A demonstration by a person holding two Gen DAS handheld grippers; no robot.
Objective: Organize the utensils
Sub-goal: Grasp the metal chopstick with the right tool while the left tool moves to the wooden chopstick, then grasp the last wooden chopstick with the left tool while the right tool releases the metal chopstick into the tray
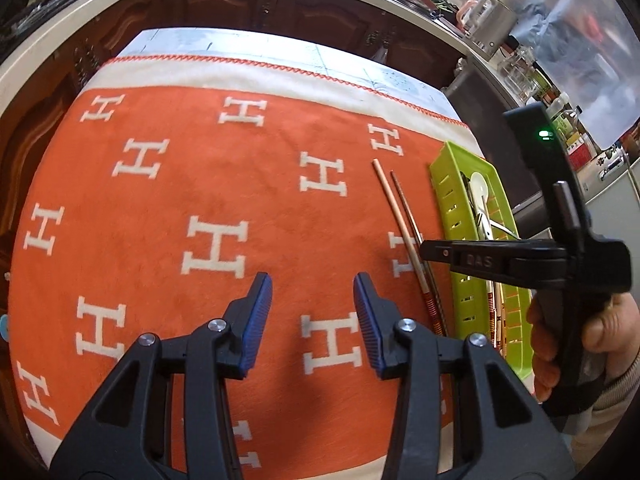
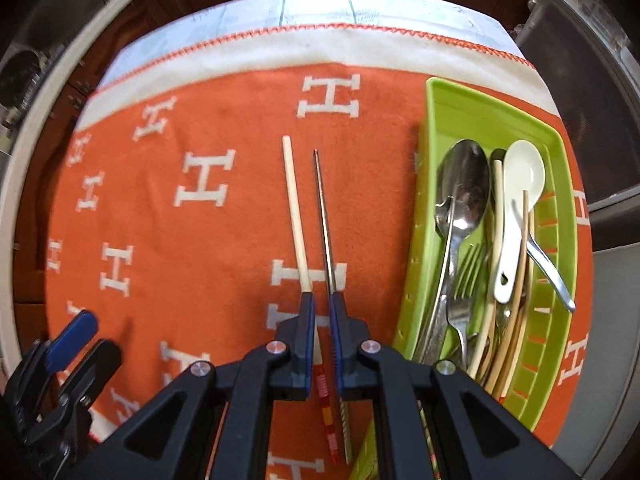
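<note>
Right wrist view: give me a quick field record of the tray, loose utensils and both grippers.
tray: green slotted tray, right side of orange cloth
in tray: metal spoon, white ceramic spoon, fork, chopsticks
loose on cloth: light chopstick, dark chopstick, side by side left of the tray
right gripper: nearly shut, above the loose pair
left gripper: open, empty

In the right wrist view, two chopsticks (image 2: 298, 216) lie side by side on the blanket (image 2: 200, 112) at frame centre; the tray (image 2: 436, 128) sits to their right, holding spoons (image 2: 464, 184), a fork (image 2: 464, 280) and more chopsticks (image 2: 516, 280)
</note>
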